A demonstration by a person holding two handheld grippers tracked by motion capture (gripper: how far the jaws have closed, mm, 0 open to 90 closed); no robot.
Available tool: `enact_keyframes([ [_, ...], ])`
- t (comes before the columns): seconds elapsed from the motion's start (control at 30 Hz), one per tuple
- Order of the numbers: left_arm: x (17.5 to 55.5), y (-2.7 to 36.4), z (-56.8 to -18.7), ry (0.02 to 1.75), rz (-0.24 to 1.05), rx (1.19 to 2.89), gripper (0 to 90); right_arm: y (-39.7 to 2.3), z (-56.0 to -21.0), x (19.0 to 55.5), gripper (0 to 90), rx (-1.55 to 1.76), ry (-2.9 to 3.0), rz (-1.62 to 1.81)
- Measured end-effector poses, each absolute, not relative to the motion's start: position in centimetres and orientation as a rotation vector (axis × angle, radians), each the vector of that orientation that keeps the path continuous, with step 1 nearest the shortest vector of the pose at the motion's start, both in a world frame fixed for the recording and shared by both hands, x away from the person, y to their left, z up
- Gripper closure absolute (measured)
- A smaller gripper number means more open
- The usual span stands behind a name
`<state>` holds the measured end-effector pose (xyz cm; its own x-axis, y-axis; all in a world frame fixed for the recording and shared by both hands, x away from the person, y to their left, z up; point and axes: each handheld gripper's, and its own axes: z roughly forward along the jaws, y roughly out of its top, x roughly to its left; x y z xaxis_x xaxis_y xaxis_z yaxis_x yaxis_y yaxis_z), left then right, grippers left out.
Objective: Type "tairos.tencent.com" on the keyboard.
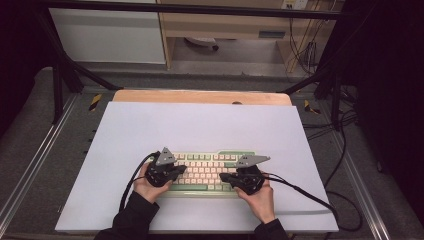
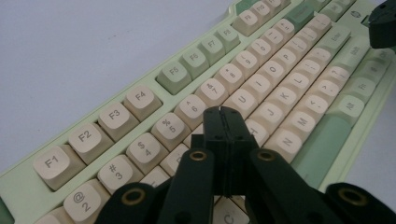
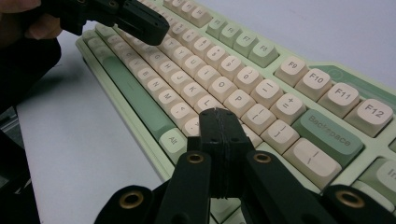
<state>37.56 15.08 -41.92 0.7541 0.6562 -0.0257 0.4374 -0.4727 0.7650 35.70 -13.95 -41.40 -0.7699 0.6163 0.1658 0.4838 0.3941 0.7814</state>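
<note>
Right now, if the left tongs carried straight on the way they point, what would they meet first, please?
Probably the keyboard: the shut left tongs point down at its cream letter keys, near the middle rows, though the exact key is unclear.

Wooden table [image 1: 200,96] under white sheet [image 1: 200,130]; green-and-cream keyboard [image 1: 205,172] flat on sheet, near front edge.

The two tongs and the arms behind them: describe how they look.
Both the left tongs and the right tongs are black, each topped by a grey three-cornered plate and trailing a black cable. Seen from their own cameras, the jaws are black, flat-sided bars on arms with brass-coloured pivot rings. The person wears black long sleeves.
</note>
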Motion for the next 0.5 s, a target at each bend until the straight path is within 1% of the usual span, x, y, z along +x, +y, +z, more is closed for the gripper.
enact_keyframes([
  [0.5, 36.4, 17.6, -41.2, 0.835, 0.348, 2.116, 89.7, -14.1, -41.2, 35.8, 90.0, 0.992, 2.494, 1.318],
])
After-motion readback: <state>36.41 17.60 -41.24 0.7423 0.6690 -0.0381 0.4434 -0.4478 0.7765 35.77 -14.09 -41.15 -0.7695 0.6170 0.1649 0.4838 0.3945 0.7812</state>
